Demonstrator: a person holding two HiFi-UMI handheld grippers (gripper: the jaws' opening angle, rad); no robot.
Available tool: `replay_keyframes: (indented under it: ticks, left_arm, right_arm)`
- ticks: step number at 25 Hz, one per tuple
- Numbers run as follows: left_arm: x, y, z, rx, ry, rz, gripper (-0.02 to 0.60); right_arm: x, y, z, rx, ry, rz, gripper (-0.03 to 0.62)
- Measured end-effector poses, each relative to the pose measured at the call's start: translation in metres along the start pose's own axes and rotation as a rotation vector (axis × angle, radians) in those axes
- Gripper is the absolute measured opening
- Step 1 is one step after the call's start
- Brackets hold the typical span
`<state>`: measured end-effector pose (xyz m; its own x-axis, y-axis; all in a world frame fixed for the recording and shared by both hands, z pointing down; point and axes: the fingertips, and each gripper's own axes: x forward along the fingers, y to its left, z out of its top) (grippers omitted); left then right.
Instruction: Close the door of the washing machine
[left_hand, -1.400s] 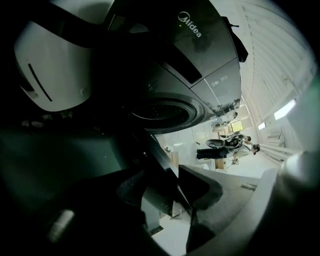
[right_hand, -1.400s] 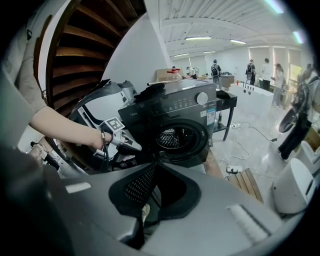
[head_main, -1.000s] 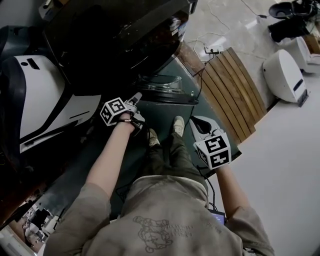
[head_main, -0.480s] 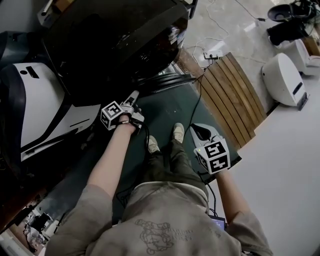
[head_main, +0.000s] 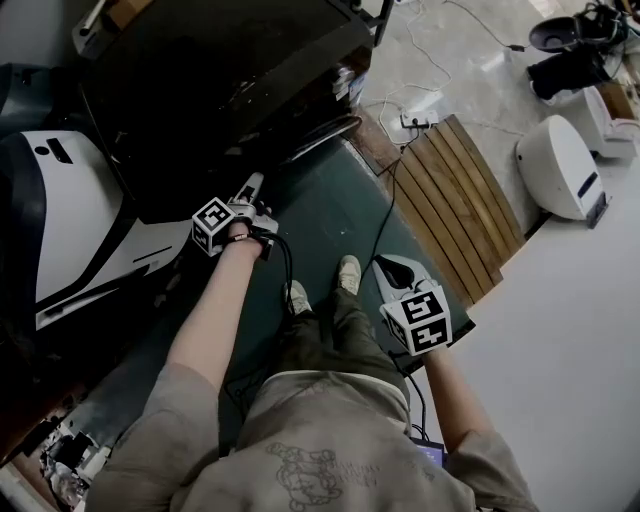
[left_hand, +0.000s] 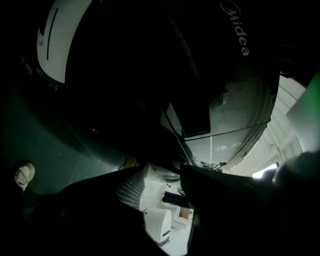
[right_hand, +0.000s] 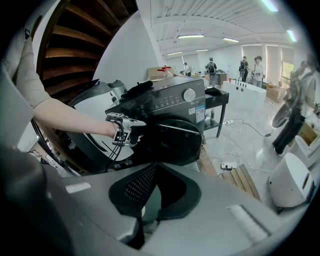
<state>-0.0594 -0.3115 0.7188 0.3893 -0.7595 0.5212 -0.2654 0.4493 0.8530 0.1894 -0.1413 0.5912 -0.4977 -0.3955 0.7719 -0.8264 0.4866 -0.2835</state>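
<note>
The black washing machine fills the top of the head view, and its round door stands only a narrow crack off the front. In the right gripper view the dark door lies nearly flat against the machine. My left gripper points at the machine's front, its tip at the door's left side. Its jaws stand a little apart with nothing between them. My right gripper hangs beside the person's right leg, away from the machine, its jaws meeting at the tips.
A white and dark appliance stands left of the machine. A green mat lies underfoot, with a slatted wooden platform to its right. Cables and a power strip lie on the floor. A white unit sits far right.
The door has swung from wide open to almost against the machine. My left gripper moved with it towards the machine's front. The right gripper has hardly moved.
</note>
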Motion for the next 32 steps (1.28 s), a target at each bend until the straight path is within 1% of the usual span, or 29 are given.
replay_keyframes:
  ticks: [3,4,7,8,10,12,16,20,23,27,32]
  left_arm:
    - [-0.001,0.002,0.000,0.013,0.011,-0.014,0.228]
    - [-0.001,0.003,0.001,0.035,0.012,-0.015,0.227]
    - [-0.002,-0.001,-0.002,0.159,0.019,-0.001,0.210]
    - [-0.004,-0.004,-0.003,0.185,0.018,-0.003,0.207]
    - [-0.013,-0.011,-0.007,0.201,0.022,-0.020,0.207]
    - [-0.023,-0.019,-0.015,0.224,0.044,-0.031,0.207]
    - [-0.046,-0.036,-0.029,0.295,0.098,-0.045,0.207]
    - [-0.072,-0.059,-0.031,0.328,0.107,-0.076,0.198]
    - [-0.094,-0.075,-0.032,0.372,0.115,-0.090,0.191]
    - [-0.121,-0.102,-0.039,0.413,0.159,-0.125,0.186]
    - [-0.159,-0.129,-0.044,0.542,0.177,-0.151,0.171]
  right_arm:
    - [-0.001,0.002,0.001,-0.004,-0.004,-0.003,0.029]
    - [-0.001,0.003,0.001,-0.007,-0.007,-0.005,0.028]
    - [-0.003,0.004,0.005,-0.016,-0.020,-0.015,0.029]
    - [-0.005,0.006,0.006,-0.018,-0.023,-0.016,0.029]
    - [-0.008,0.013,0.009,-0.026,-0.029,-0.016,0.029]
    - [-0.012,0.020,0.014,-0.038,-0.038,-0.016,0.029]
    - [-0.027,0.034,0.029,-0.064,-0.070,-0.025,0.028]
    - [-0.045,0.047,0.050,-0.088,-0.116,-0.036,0.028]
    - [-0.057,0.057,0.064,-0.109,-0.150,-0.048,0.028]
    - [-0.070,0.070,0.087,-0.136,-0.212,-0.059,0.028]
    - [-0.083,0.091,0.108,-0.176,-0.266,-0.058,0.028]
